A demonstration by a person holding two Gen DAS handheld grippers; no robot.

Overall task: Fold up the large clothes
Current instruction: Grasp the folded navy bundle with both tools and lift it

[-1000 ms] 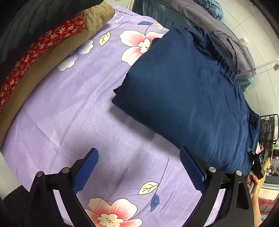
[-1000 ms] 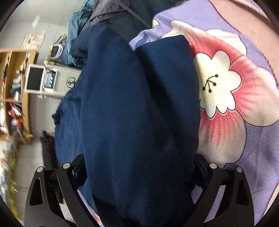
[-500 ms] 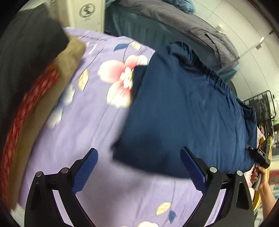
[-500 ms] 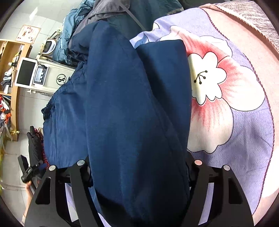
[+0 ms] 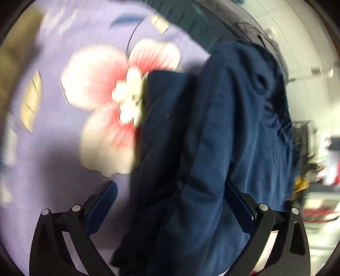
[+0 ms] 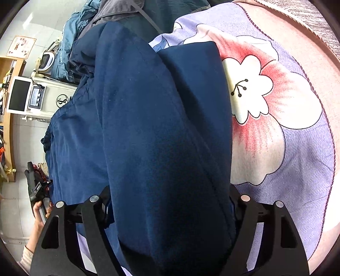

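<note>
Left wrist view (blurry): the left gripper (image 5: pixel 170 208) has fingers spread wide around the navy garment (image 5: pixel 223 138), bunched on the floral sheet (image 5: pixel 63 148).

Right wrist view: the right gripper (image 6: pixel 170 210) clamps thick, smooth folds.

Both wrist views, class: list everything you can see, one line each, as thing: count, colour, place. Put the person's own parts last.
garment: one, navy blue, lying folded on the sheet, running between both grippers' fingers
sheet: one, lilac with pink-and-white flowers, under the garment
clothes pile: several, grey and teal, beyond the garment
machine: one, white with a dark screen, far left in the right view
shelf: one, wooden, left edge of the right view
left gripper: one, black with blue pads, open around the garment
right gripper: one, black, closed on the garment
hand: one, holding the left gripper's handle
</note>
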